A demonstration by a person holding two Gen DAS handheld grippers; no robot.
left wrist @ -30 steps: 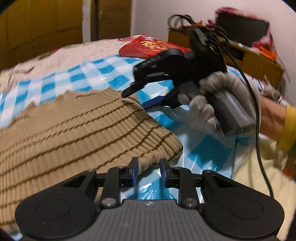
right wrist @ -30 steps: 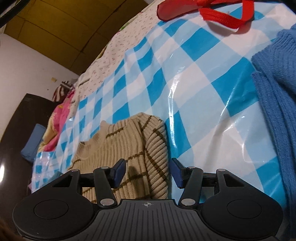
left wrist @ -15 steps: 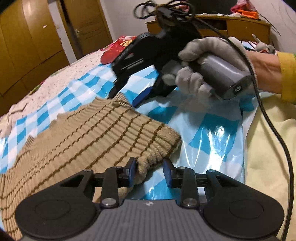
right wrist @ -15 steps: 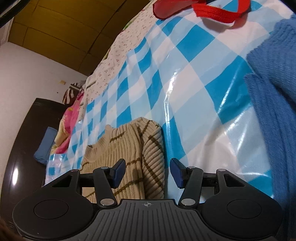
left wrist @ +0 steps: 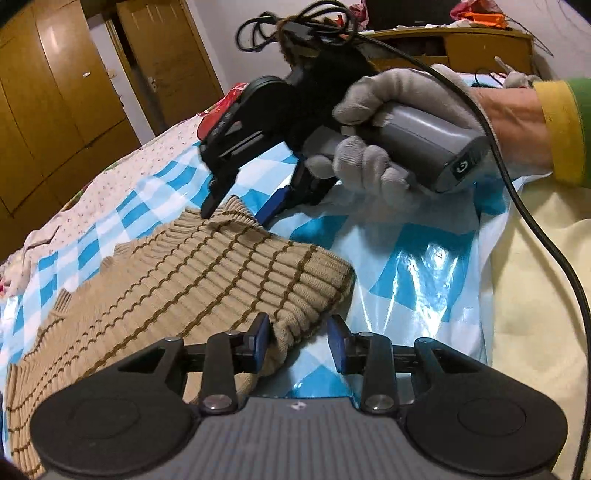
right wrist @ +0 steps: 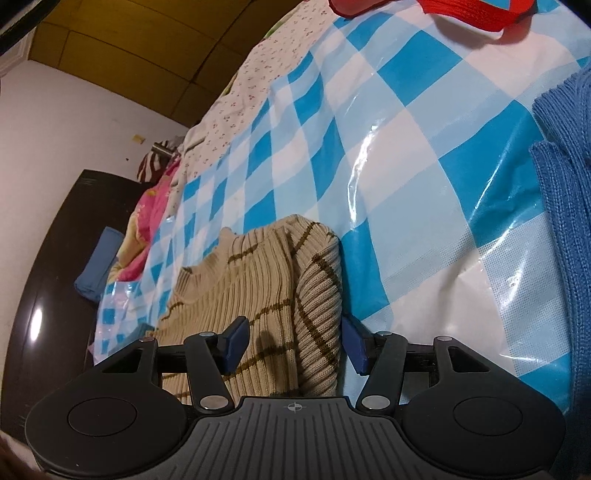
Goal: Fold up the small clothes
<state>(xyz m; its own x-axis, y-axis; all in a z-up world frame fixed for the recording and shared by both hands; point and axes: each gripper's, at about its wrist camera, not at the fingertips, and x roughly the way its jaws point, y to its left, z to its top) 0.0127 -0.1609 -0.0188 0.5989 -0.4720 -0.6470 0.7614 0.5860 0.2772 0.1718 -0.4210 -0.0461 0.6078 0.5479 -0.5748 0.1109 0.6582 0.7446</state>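
A: Biggest first?
B: Glossy blue-and-white checked plastic sheet (right wrist: pixel 424 155) over the bed. On it, the beige ribbed knit sweater with brown stripes (left wrist: pixel 207 280) lies flat, one side folded over.
A: Anything else?
B: Blue knit garment (right wrist: pixel 565 221) at the sheet's right edge, well apart — red bag (right wrist: pixel 476 14) at the far end.
A: Grippers?
B: Left gripper (left wrist: pixel 299 341): jaws apart, sweater hem corner between, right pad off the cloth — nothing clamped. Right gripper (right wrist: pixel 293 345), in a grey-gloved hand (left wrist: pixel 384 147): jaws opening, straddling the folded edge, pads not pressing.
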